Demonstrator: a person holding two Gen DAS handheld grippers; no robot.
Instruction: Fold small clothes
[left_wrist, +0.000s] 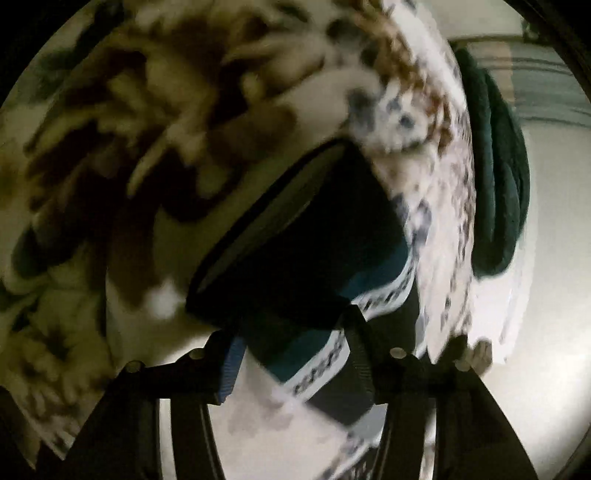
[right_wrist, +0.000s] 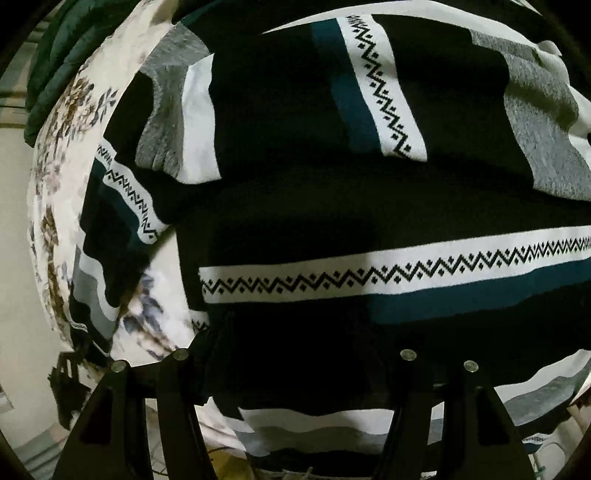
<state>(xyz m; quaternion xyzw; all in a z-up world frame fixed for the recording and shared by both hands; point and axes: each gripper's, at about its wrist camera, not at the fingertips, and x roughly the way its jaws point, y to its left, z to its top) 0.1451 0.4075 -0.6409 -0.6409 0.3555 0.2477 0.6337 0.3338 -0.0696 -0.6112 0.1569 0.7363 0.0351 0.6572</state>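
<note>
The left gripper (left_wrist: 295, 354) pinches a bunched edge of the striped sweater (right_wrist: 332, 206) above the floral sheet (left_wrist: 110, 147), near a dark green cushion (left_wrist: 498, 177), while the right gripper (right_wrist: 295, 365) stands spread, the sweater's hem lying between its fingers (right_wrist: 177, 398).

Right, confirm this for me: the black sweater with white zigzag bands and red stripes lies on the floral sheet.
Not quite. The stripes beside the white zigzag bands on the black sweater are teal, not red; the right wrist view shows this plainly. The rest holds: the sweater lies on the floral sheet.
</note>
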